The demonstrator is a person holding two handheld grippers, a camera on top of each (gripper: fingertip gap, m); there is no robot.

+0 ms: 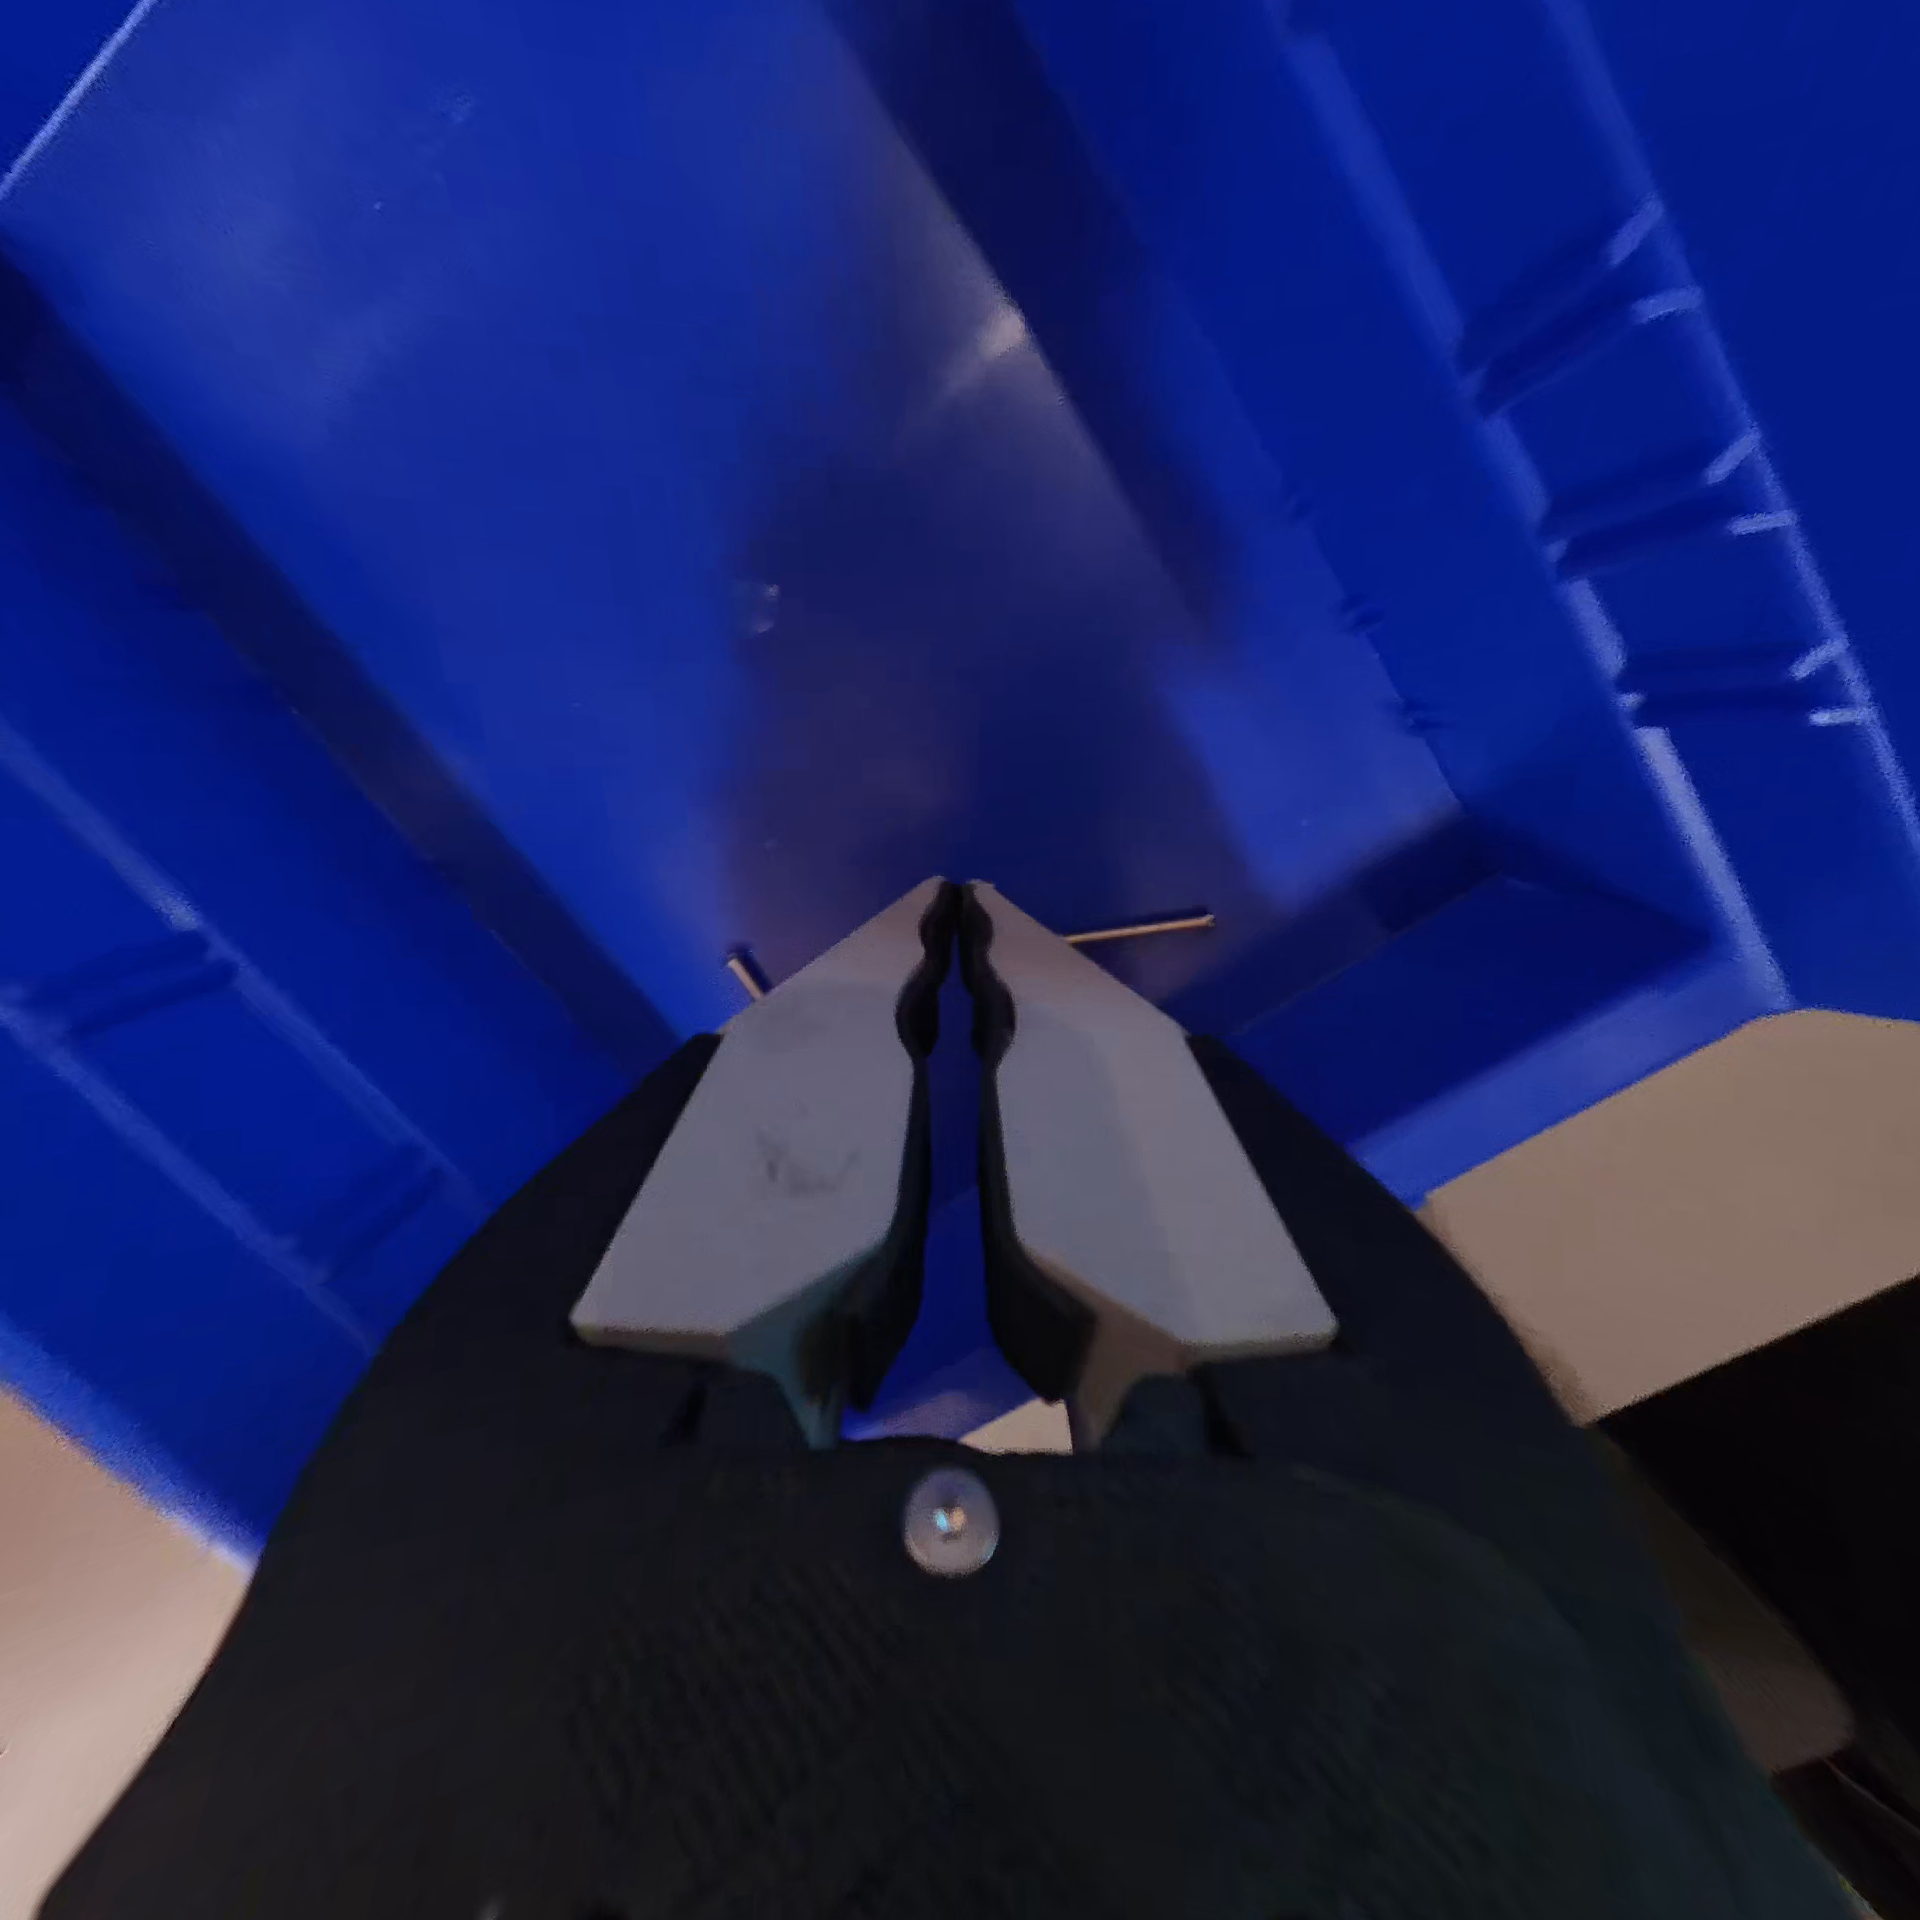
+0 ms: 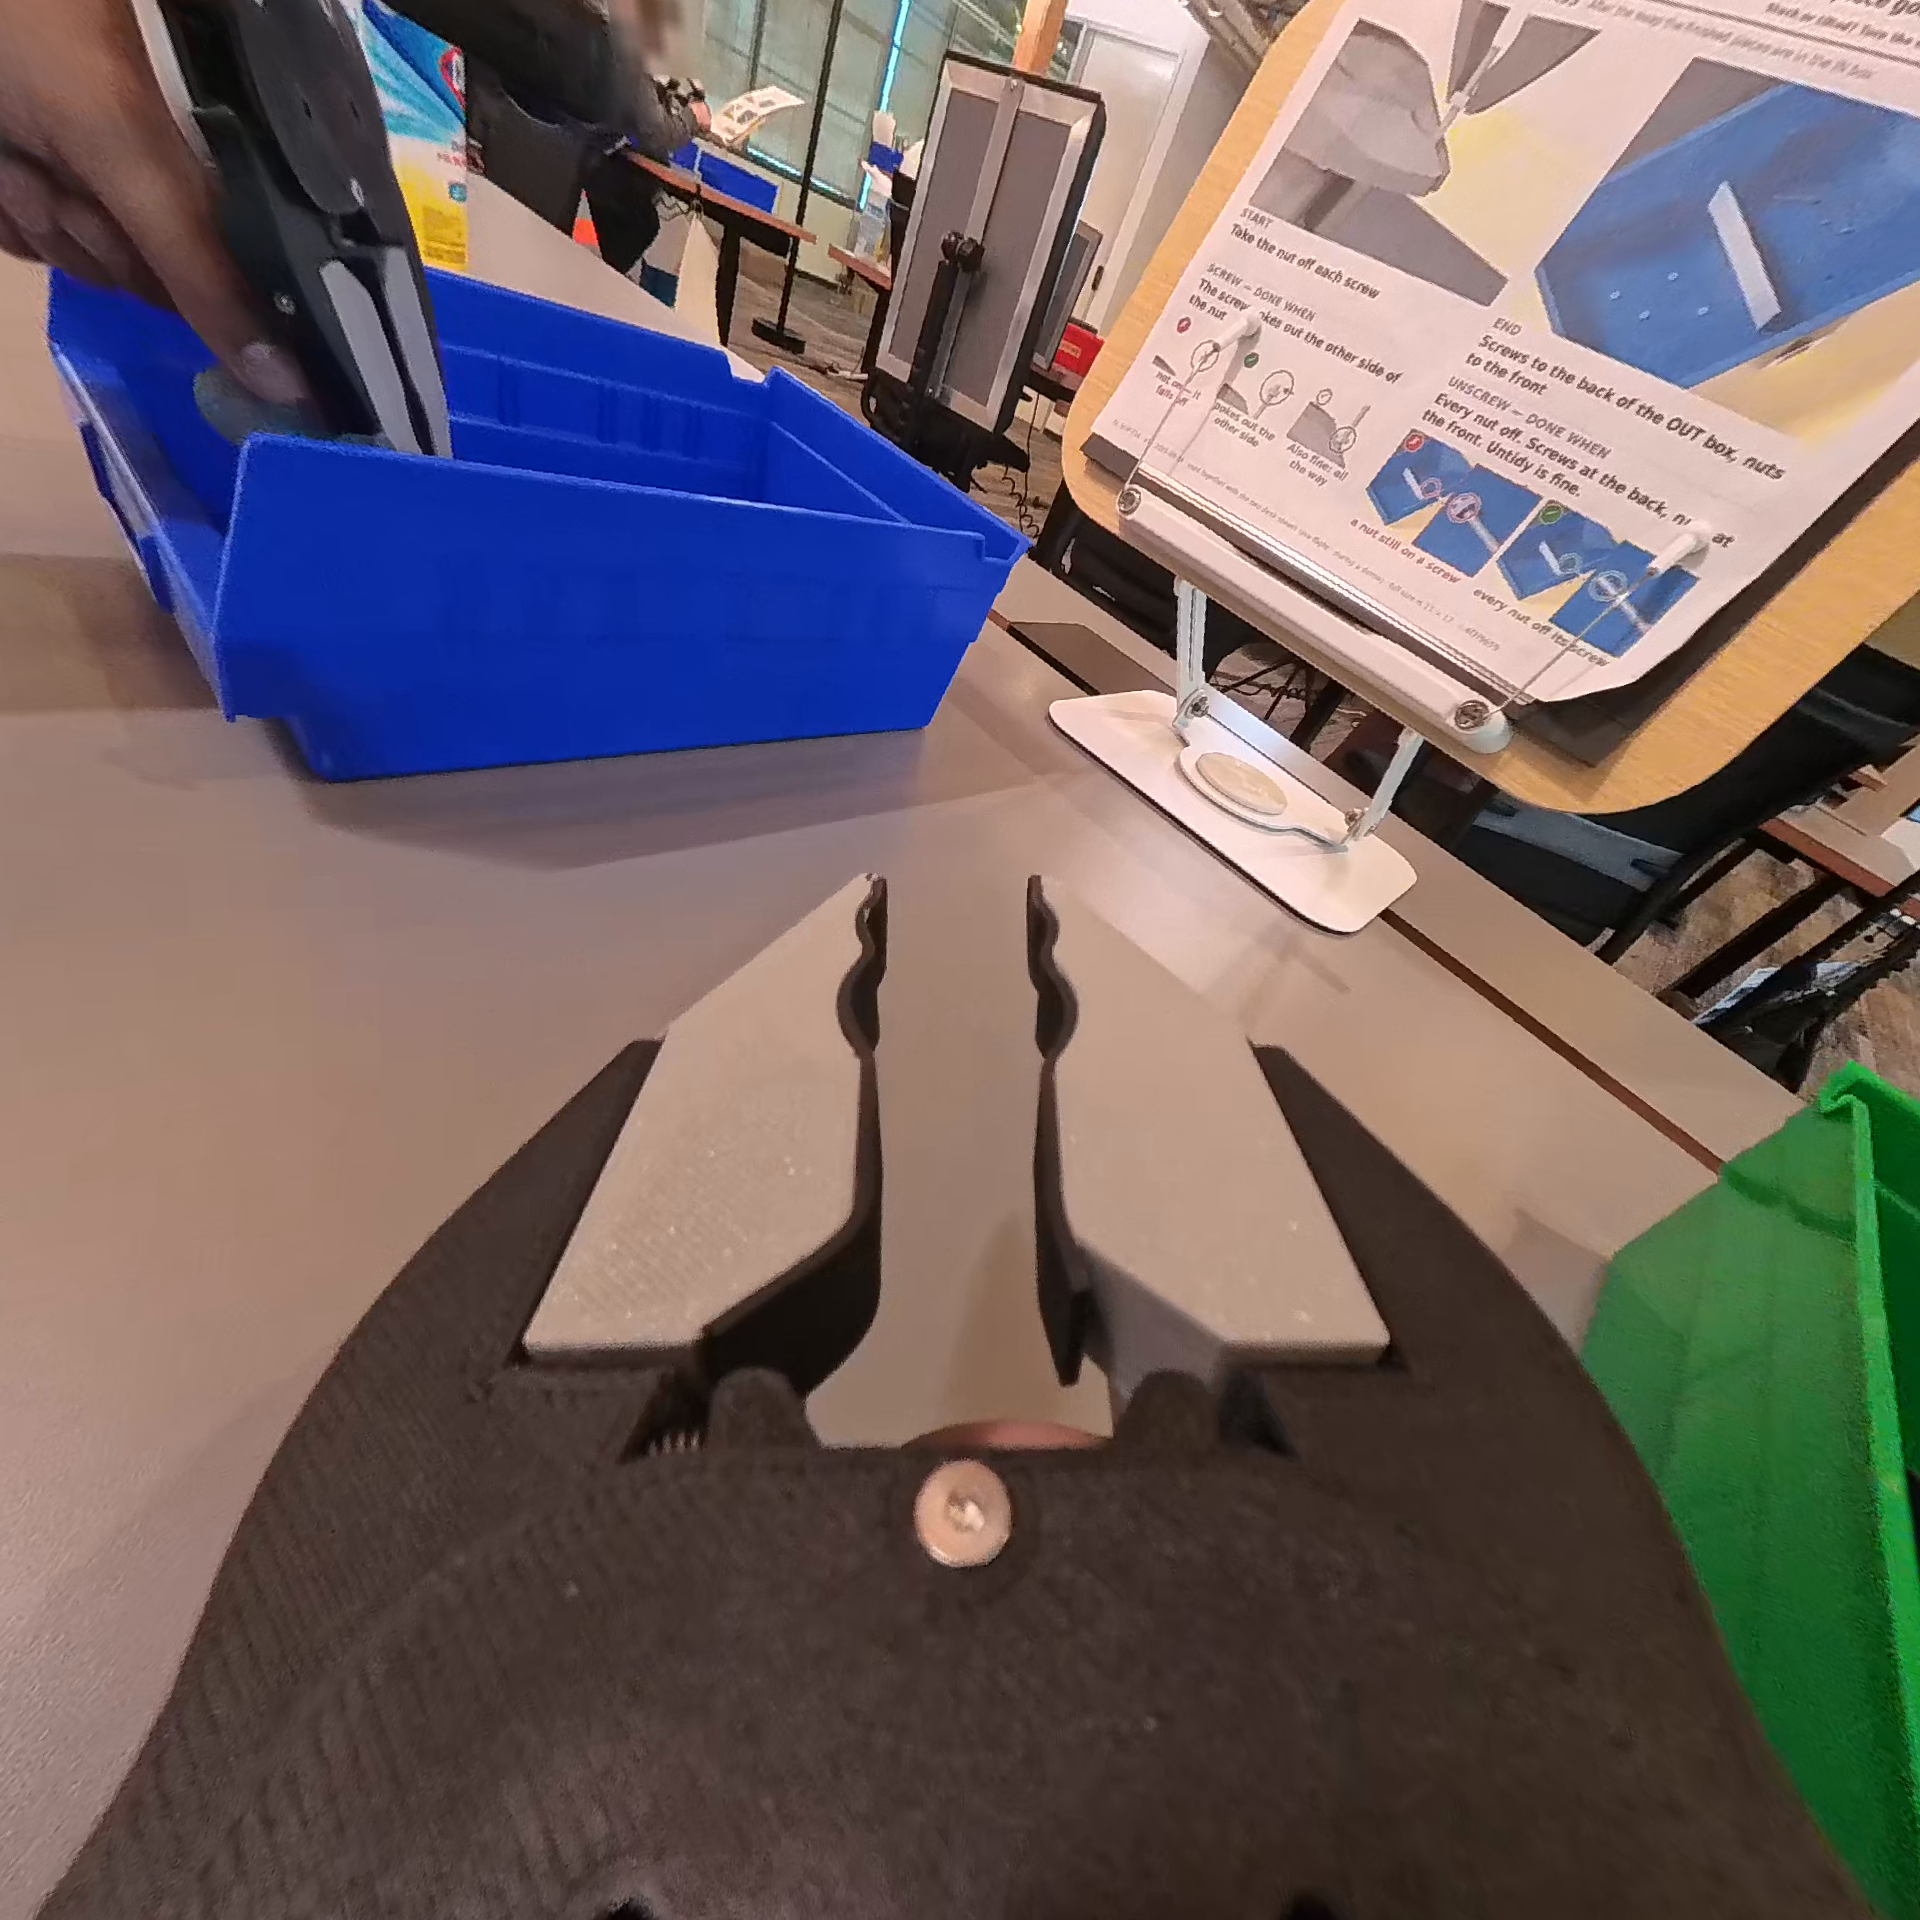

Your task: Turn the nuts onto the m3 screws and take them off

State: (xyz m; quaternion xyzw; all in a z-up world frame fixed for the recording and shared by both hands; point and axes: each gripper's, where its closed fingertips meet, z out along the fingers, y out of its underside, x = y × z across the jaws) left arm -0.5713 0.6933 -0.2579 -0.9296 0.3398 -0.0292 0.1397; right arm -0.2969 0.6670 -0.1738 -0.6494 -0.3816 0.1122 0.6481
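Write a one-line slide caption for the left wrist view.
Left gripper shut inside the blue bin, a screw lying behind it.

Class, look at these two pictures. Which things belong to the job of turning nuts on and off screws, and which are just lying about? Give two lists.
Belongs to the job:
blue bin
screw inside it
left gripper
right gripper
instruction sheet
green bin, probably

Just lying about:
yellow and blue box
grey panel on a stand
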